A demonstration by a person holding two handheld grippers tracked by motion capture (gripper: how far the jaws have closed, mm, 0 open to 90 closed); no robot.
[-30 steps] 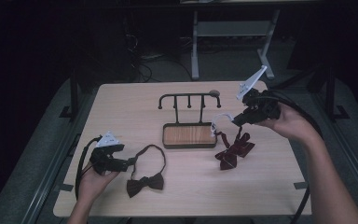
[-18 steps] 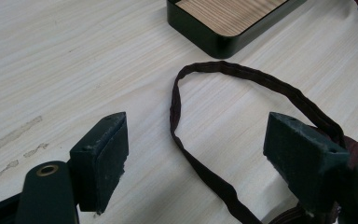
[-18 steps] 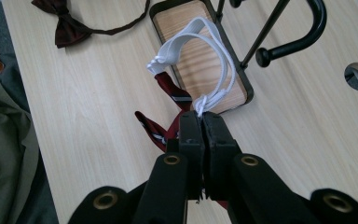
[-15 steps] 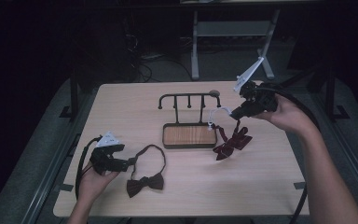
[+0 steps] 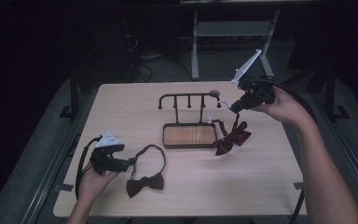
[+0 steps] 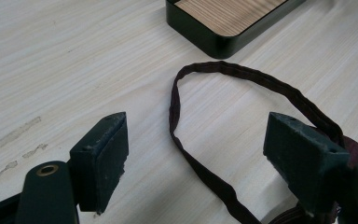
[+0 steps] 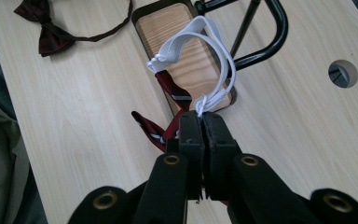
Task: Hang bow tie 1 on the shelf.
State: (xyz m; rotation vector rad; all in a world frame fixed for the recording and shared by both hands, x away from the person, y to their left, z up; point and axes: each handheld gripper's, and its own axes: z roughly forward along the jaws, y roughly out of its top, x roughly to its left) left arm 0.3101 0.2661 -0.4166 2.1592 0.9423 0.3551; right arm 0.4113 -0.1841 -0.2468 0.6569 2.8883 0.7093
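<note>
No readable writing anywhere.
No text, label, brand, number or sign legible on table, ties, rack or grippers.

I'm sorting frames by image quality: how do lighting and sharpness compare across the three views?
High view: dim, with a dark surround; the table is lit and the rack reads clearly. Left gripper view: bright and even, the dark strap sharp, the near jaws slightly soft. Right gripper view: bright, the white elastic loop crisp, soft shadows on the wood, no glare.
</note>
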